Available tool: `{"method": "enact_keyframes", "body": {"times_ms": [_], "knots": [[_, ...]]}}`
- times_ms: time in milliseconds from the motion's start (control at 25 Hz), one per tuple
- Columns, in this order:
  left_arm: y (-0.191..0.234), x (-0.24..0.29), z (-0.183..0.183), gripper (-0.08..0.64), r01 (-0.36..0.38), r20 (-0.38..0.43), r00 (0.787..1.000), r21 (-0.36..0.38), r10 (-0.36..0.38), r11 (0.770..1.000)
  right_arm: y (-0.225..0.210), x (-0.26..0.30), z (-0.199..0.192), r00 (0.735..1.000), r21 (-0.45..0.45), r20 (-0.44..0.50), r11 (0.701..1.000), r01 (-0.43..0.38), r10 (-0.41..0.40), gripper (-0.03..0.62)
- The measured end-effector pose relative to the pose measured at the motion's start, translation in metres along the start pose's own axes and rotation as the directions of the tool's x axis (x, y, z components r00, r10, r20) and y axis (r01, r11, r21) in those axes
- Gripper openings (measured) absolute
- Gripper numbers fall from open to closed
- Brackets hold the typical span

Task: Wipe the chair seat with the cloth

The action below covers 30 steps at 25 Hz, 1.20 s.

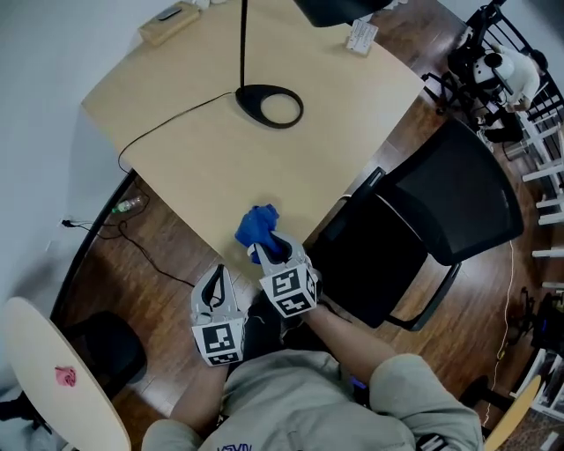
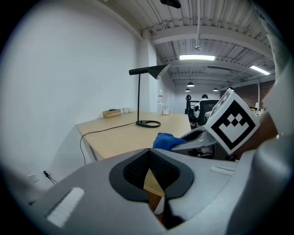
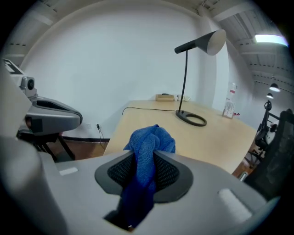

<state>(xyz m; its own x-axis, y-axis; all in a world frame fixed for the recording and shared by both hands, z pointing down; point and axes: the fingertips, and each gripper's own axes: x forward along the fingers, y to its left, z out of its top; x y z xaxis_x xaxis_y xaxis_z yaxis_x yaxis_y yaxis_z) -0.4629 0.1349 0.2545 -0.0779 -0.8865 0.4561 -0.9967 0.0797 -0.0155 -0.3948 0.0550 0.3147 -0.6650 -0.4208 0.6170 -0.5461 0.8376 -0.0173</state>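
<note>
The blue cloth (image 3: 148, 147) is bunched between the pads of the right gripper (image 1: 275, 254), which is clamped on it about mid-bundle. A puff of fabric stands out beyond the jaw tips and a tail hangs back behind them. In the head view it sits just over the near corner of the desk (image 1: 264, 176), not yet at the chair.

It looks like a light, soft rag that will fold and drag rather than push. A pinch on a gathered fold, as here, should serve, provided enough loose fabric is left forward to lie flat against the seat. It seems neither fragile nor slippery, though a trailing end could snag on a chair edge.

The left gripper (image 1: 217, 280) is just beside the right one, on the person's side of the desk corner. Its jaws are together with nothing in them.

The chair seat (image 1: 374, 264) is black, lies right of that near corner and is partly tucked under the desk's right edge. Its back (image 1: 467, 189) stands farther right. The seat may be padded fabric rather than mesh, but from above I cannot be sure.

A black lamp base (image 1: 270, 106) stands near the desk's middle, with a cable (image 1: 167, 128) running to the left edge. A small box (image 1: 169, 24) sits at the far left corner. The floor (image 1: 150, 264) is dark wood plank, and a white wall (image 3: 115, 55) rises beyond the desk
</note>
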Motion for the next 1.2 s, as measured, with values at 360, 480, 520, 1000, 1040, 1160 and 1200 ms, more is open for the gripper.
{"method": "enact_keyframes", "body": {"times_ms": [360, 480, 520, 1000, 1040, 1160, 1200], "knots": [[0.003, 0.026, 0.006, 0.005, 0.055, -0.010, 0.998, 0.005, -0.055, 0.998, 0.006, 0.043, -0.019, 0.997, -0.036, -0.079, 0.999, -0.015, 0.012, 0.099], [-0.006, 0.033, 0.017, 0.005, 0.091, 0.001, 0.996, 0.021, -0.091, 0.996, 0.007, 0.034, -0.013, 0.996, 0.001, -0.073, 0.999, -0.046, 0.046, 0.149], [-0.009, 0.035, 0.022, 0.005, 0.104, 0.008, 0.995, 0.028, -0.104, 0.994, 0.006, 0.028, -0.009, 0.997, 0.013, -0.065, 0.999, -0.048, 0.049, 0.156], [-0.130, 0.030, 0.067, 0.005, 0.426, 0.039, 0.899, 0.166, -0.437, 0.890, -0.054, -0.162, -0.005, 0.956, 0.197, 0.141, 0.954, 0.227, -0.256, 0.042], [-0.148, 0.026, 0.072, 0.005, 0.466, 0.047, 0.876, 0.178, -0.480, 0.867, -0.064, -0.185, -0.008, 0.932, 0.231, 0.157, 0.930, 0.287, -0.327, 0.022], [-0.200, 0.006, 0.085, 0.005, 0.557, 0.067, 0.812, 0.210, -0.580, 0.803, -0.081, -0.251, -0.026, 0.864, 0.315, 0.167, 0.856, 0.409, -0.474, 0.000], [-0.217, -0.004, 0.088, 0.005, 0.578, 0.073, 0.793, 0.222, -0.605, 0.785, -0.082, -0.271, -0.035, 0.848, 0.338, 0.163, 0.836, 0.432, -0.504, 0.000]]}}
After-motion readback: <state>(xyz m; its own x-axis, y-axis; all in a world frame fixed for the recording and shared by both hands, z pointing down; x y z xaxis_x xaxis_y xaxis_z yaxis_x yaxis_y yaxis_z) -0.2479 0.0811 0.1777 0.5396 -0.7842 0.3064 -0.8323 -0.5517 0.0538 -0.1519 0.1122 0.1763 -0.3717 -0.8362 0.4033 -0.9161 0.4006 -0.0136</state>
